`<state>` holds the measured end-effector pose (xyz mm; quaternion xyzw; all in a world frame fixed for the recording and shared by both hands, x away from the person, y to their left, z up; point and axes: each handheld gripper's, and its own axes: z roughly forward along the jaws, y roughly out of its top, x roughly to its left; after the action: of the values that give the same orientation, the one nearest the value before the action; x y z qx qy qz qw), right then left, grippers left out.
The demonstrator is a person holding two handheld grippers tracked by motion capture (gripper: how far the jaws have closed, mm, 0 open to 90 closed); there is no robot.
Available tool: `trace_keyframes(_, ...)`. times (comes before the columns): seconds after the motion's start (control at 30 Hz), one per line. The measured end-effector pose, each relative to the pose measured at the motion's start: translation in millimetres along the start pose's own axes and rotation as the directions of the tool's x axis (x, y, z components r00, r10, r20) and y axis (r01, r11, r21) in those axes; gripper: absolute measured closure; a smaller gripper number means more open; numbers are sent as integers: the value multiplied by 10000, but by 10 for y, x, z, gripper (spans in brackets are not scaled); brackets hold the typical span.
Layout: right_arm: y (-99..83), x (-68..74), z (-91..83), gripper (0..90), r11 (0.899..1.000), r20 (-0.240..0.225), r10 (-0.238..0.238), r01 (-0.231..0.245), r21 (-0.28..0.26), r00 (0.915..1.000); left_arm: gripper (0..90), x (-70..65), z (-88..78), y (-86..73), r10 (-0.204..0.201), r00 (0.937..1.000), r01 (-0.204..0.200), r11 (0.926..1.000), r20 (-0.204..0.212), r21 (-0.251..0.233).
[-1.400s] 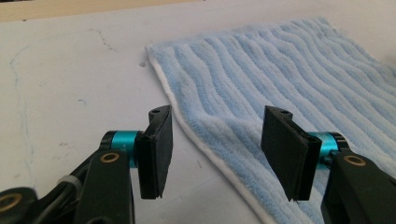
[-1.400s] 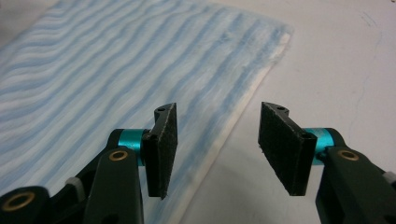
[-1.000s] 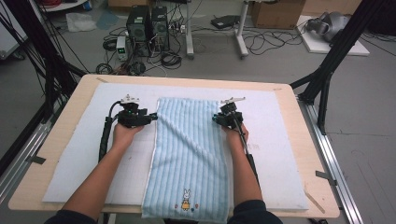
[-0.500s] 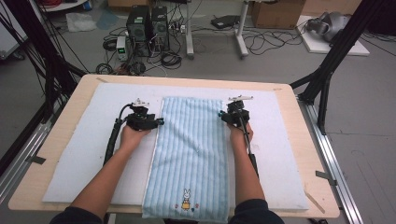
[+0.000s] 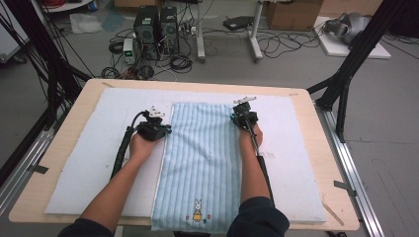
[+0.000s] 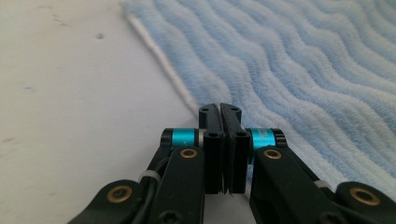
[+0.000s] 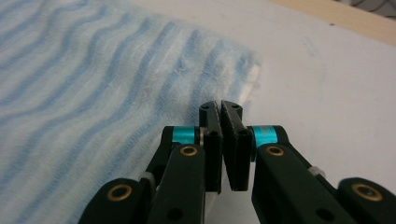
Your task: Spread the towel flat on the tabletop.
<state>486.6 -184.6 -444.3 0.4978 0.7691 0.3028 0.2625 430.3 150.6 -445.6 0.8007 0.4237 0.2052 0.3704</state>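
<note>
The striped blue towel (image 5: 207, 163) lies flat and lengthwise down the middle of the white mat (image 5: 84, 163), its rabbit motif toward six o'clock. The left gripper (image 5: 165, 131) has just closed its jaws on the towel's nine-o'clock edge, and the right gripper (image 5: 236, 117) is clamped on the far corner at about one o'clock, probably so both sides lift together for a fold. The wooden tabletop (image 5: 328, 163) around the mat holds nothing to snag; cables and computer towers (image 5: 158, 29) sit on the floor beyond twelve o'clock.

Even, soft, slightly blurry light
</note>
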Motion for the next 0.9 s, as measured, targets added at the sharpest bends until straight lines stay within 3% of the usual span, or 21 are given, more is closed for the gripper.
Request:
trace_keyframes(0.07, -20, -26, 21, 862, 9991, 85, 368, -366, -222, 9993, 871, 31, 3, -6, -422, 9990, 422, 9991, 153, -36)
trace_keyframes(0.1, -31, -35, 26, 826, 9965, -103, 772, -775, -303, 9970, 859, 36, 7, -11, -489, 9986, 491, 9987, 204, -110)
trace_keyframes(0.13, -34, -51, 18, 753, 9949, -264, 947, -956, -332, 9952, 808, 46, 7, -16, -469, 9983, 474, 9988, 355, -127)
trace_keyframes(0.23, -35, -74, -51, 689, 9949, -448, 858, -879, -484, 9953, 579, 69, -15, -15, -666, 9966, 671, 9977, 484, -98)
trace_keyframes(0.3, -53, -103, -117, 647, 9920, -757, 1008, -1060, -689, 9920, 537, 91, -31, -14, -788, 9957, 798, 9966, 487, -198)
trace_keyframes(0.43, -131, -131, -266, 619, 9916, -1596, 886, -1022, -793, 9832, 548, 133, -63, 24, -927, 9940, 988, 9884, 575, -1151)
trace_keyframes(0.5, -188, -119, -369, 616, 9928, -1674, 631, -790, -900, 9839, 590, 149, -27, 57, -687, 9970, 732, 9858, 350, -1512)
trace_keyframes(0.57, -262, -124, -485, 607, 9914, -1899, 646, -846, -994, 9797, 603, 187, 63, 114, -734, 9964, 780, 9902, 434, -1162)
trace_keyframes(0.67, -396, -139, -640, 595, 9923, -2216, 494, -732, -1004, 9739, 611, 221, 193, 192, -906, 9951, 943, 9902, 404, -1025)
trace_keyframes(0.73, -493, -146, -747, 588, 9932, -2418, 446, -690, -933, 9693, 620, 237, 272, 236, -808, 9966, 817, 9925, 136, -905)
trace_keyframes(0.8, -586, -169, -842, 585, 9930, -2860, 413, -711, -946, 9573, 631, 259, 348, 265, -1003, 9949, 991, 9921, -117, -764)
trace_keyframes(0.83, -616, -178, -889, 585, 9949, -2894, 422, -667, -752, 9563, 659, 267, 375, 271, -1040, 9944, 1026, 9924, -174, -682)
trace_keyframes(0.9, -685, -195, -972, 593, 9924, -2936, 386, -709, -1002, 9552, 741, 235, 422, 282, -765, 9966, 750, 9959, -295, -498)
